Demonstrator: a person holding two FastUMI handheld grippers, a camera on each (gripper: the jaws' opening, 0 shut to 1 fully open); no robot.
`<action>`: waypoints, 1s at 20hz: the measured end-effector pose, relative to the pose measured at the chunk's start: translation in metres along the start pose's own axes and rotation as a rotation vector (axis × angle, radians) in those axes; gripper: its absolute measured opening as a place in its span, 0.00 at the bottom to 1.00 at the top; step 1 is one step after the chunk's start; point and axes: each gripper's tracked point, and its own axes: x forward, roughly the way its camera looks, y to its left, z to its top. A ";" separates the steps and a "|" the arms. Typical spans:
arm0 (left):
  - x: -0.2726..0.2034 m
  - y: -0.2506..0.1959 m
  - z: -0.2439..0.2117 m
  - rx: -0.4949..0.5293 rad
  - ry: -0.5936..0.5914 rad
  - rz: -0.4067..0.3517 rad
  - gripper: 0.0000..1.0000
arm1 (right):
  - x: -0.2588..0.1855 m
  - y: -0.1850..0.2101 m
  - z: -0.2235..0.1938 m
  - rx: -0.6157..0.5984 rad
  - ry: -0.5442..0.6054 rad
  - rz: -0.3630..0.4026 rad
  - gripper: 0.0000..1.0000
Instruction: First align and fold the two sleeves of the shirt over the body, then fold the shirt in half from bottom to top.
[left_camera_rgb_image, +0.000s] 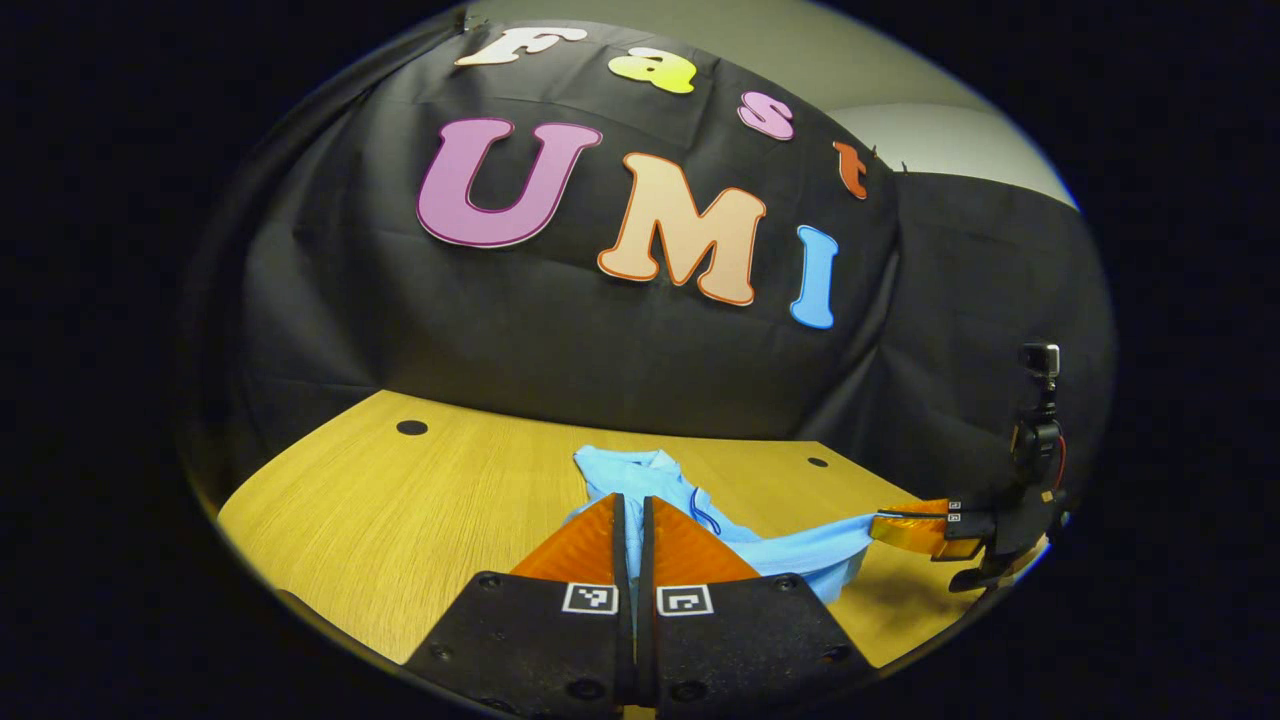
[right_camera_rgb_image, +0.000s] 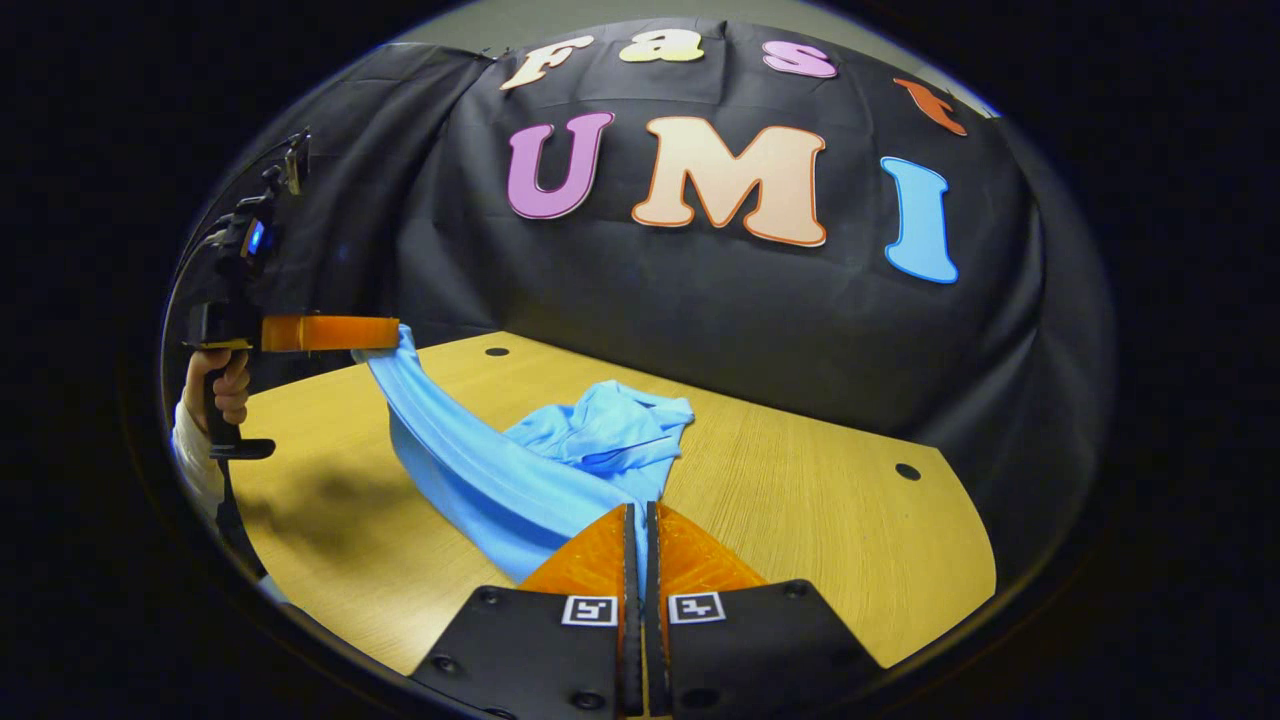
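Shirt cloth is pinched by both grippers, left and right, above the table. It is judged soft and floppy; edges should be held.

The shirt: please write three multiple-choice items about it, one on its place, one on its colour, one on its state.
1. Where is the shirt?
A. partly on the table, partly lifted
B. on the floor
C. hanging on the wall

2. What colour is the shirt?
A. red
B. light blue
C. white

3. How is the shirt held?
A. no hand-held gripper touches it
B. one hand-held gripper holds it
C. both hand-held grippers are shut on it

Answers:
1 A: in the right gripper view its bunched part lies on the table and a band of cloth rises to the left hand-held gripper.
2 B: the cloth is light blue in both views.
3 C: the right hand-held gripper pinches cloth between its fingers, and so does the left one.
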 end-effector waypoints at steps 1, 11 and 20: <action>0.012 0.004 0.004 -0.003 0.002 0.004 0.00 | 0.010 -0.005 0.004 0.010 0.005 -0.003 0.04; 0.130 0.054 0.020 -0.037 -0.004 0.051 0.02 | 0.127 -0.058 0.054 0.172 0.080 -0.091 0.04; 0.227 0.106 0.000 0.006 0.039 0.196 0.00 | 0.243 -0.066 0.036 0.217 0.139 -0.131 0.04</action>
